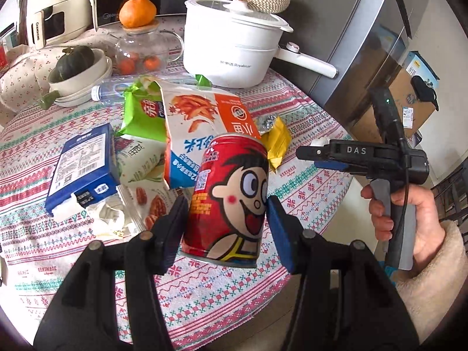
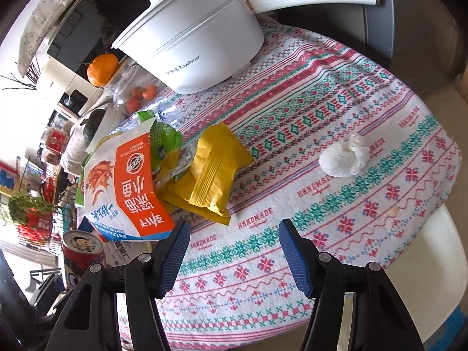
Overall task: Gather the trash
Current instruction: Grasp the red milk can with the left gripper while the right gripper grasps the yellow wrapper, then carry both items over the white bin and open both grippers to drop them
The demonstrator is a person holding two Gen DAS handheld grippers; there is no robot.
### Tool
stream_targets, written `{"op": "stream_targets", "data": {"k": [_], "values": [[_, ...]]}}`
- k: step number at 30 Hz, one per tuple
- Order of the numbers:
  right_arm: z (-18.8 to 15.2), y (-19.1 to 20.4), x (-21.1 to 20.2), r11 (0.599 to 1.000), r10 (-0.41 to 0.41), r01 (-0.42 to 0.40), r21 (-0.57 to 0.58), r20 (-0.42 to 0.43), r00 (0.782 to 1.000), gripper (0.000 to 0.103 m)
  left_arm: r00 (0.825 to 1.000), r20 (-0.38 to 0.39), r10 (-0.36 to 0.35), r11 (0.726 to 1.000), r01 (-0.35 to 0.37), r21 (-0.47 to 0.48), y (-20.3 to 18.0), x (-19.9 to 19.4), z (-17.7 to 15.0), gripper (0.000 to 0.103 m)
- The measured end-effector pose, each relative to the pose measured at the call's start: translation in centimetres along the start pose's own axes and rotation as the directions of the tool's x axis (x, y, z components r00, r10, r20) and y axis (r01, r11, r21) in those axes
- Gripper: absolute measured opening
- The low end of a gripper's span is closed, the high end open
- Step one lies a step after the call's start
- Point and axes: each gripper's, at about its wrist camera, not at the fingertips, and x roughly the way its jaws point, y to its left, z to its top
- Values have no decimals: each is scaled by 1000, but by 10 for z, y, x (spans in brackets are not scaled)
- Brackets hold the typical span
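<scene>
1. You are holding the red drink can (image 1: 231,196) in the left gripper (image 1: 225,213), jaws about half open with both pads pressing its sides; the can is clear of the patterned tablecloth (image 1: 222,298), tilting a little, its long axis running up and away between the fingers

2. You are carrying the right gripper (image 2: 234,251) with jaws parted about halfway and nothing between them, only tablecloth showing in the gap

3. The yellow snack wrapper (image 2: 210,175) is lying just ahead of the right jaws and slightly toward the left finger, flat on the cloth, its long axis running diagonally away from the fingertips; it is touching the orange-and-white snack bag (image 2: 128,187) on its left

4. The crumpled white tissue (image 2: 345,158) is lying well apart to the right of the jaws, by itself near the table's edge

5. Judging the next pick: the right hand is the nearer to both wrapper and tissue, the left being occupied; the wrapper is needing a short forward reach, with the jaws straddling its narrow side

6. Remaining litter, the blue carton (image 1: 82,172) and green packet (image 1: 143,114), is lying left of the held can, beside the white electric pot (image 1: 234,46)
</scene>
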Motion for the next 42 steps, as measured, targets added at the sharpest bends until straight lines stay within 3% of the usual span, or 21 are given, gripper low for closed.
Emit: {"op": "stream_targets", "data": {"k": [9, 11, 13, 14, 15, 16, 20, 30, 37, 42], "values": [[19, -4, 51, 978, 135, -138, 153, 30, 990, 64, 999, 33, 6, 997, -3, -83, 19, -9, 6, 57], [22, -4, 59, 971, 155, -160, 178, 42, 987, 59, 999, 32, 7, 996, -4, -92, 23, -10, 6, 57], [22, -5, 66, 966, 171, -175, 192, 40, 985, 39, 999, 34, 10, 995, -7, -97, 25, -9, 6, 57], [22, -5, 70, 963, 179, -183, 196, 37, 983, 37, 999, 34, 9, 995, -6, -98, 25, -10, 6, 57], [22, -6, 71, 962, 184, -189, 195, 39, 982, 16, 999, 36, 10, 995, -6, -99, 26, -10, 6, 57], [22, -6, 73, 964, 183, -186, 189, 34, 983, 11, 999, 38, 10, 995, -6, -100, 25, -11, 6, 57], [20, 1, 61, 979, 146, -151, 137, 47, 988, 9, 999, 52, 6, 995, -1, -98, 23, -14, 5, 57], [-9, 0, -35, 993, 112, -110, -30, 94, 989, 9, 994, 98, -49, 997, 55, -54, -3, -22, 4, 56], [-43, -44, -98, 1000, 21, -18, -24, 117, 993, 9, 989, 83, -125, 992, 124, 15, -50, -17, -1, 56], [-65, -92, -110, 996, -80, 78, 38, 44, 996, 9, 982, 32, -186, 978, 182, 100, -98, -4, -7, 56]]}}
